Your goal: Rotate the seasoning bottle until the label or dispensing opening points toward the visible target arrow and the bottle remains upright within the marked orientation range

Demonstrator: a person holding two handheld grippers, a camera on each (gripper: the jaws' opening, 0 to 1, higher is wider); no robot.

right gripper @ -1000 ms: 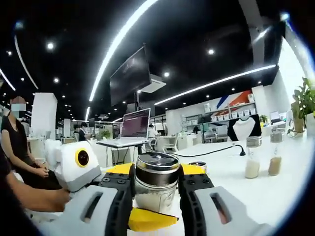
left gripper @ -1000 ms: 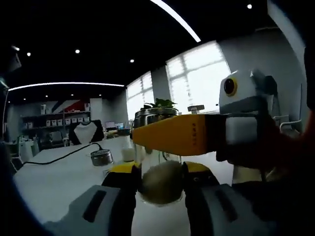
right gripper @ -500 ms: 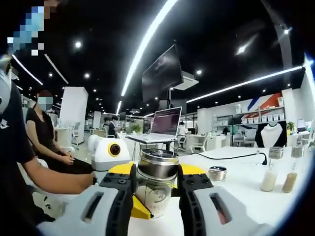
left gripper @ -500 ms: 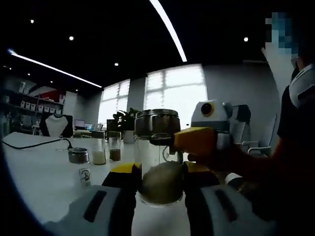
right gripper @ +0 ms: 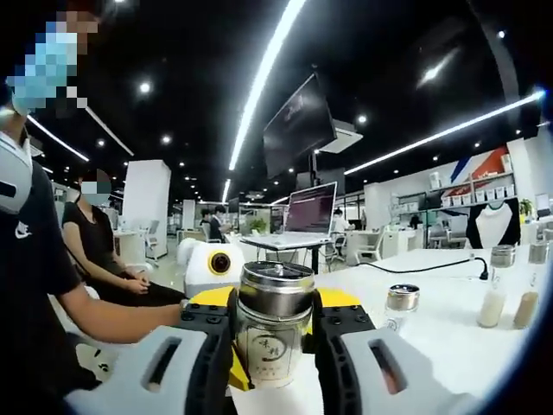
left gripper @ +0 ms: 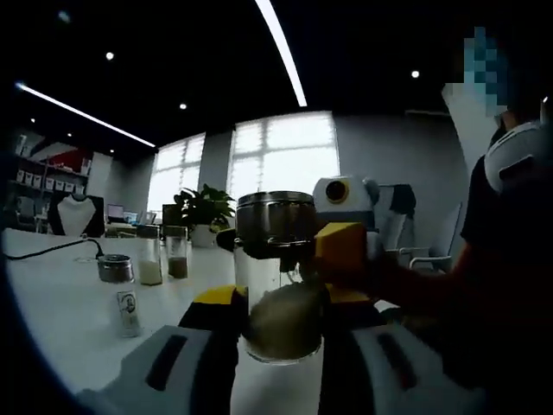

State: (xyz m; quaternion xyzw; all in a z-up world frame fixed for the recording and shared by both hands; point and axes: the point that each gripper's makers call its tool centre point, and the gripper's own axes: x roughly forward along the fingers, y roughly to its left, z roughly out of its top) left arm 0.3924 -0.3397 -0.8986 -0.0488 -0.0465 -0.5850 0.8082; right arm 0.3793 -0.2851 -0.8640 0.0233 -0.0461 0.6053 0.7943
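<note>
**Seasoning bottle gripped from both sides**

Seasoning bottle (right gripper: 275,333) stands upright, clamped between the right gripper (right gripper: 272,346) jaws, label facing this camera. The left gripper (left gripper: 281,333) clasps its glass body; beyond, small jars (left gripper: 164,258) and a plant (left gripper: 203,212).

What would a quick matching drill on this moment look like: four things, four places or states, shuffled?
Things:
1. seasoning bottle
2. laptop
3. potted plant
4. black cable

States:
A. lying across the white table
B. open, on a stand behind the bottle
C. by the bright window
D. upright between both grippers' jaws

Pairs: 1-D, 2-B, 3-C, 4-A
</note>
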